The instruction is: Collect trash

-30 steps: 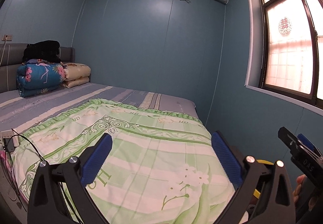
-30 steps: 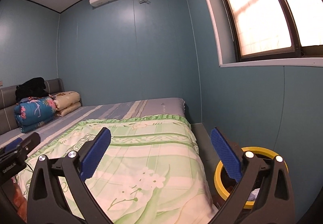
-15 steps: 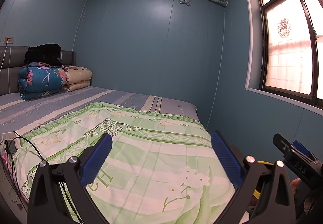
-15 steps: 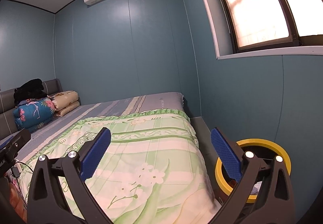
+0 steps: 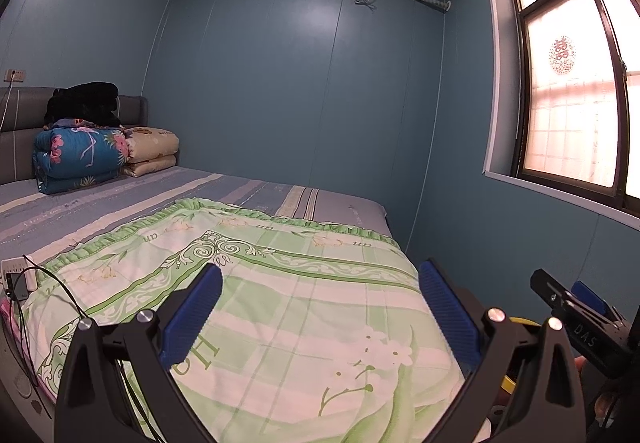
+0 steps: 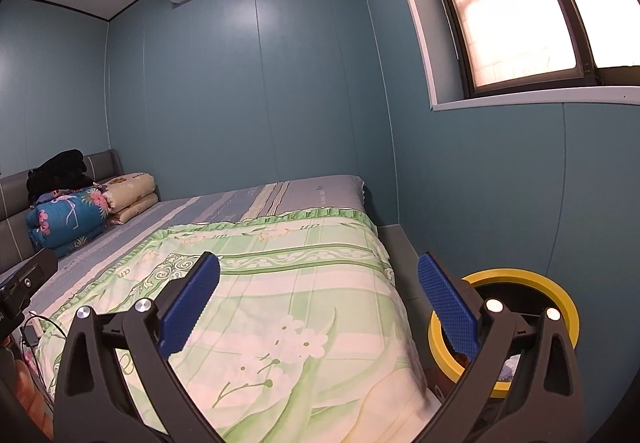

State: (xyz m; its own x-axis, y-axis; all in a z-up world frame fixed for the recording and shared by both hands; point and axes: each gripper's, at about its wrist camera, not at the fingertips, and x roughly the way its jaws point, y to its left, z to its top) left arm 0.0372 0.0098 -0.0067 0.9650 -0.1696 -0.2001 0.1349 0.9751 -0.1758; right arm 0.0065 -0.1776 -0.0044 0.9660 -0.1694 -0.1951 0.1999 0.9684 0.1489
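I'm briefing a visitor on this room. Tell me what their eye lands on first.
The green floral quilt spread over the near end of the bed fills the foreground of both views. Beside the bed on the window side stands a yellow-rimmed trash bin, partly behind the open right tongs. At the headboard, a folded blue flamingo-print quilt sits under dark clothing.

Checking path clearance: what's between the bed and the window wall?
In the right wrist view, a narrow floor strip holding the yellow-rimmed bin, beside the bed, below the window.
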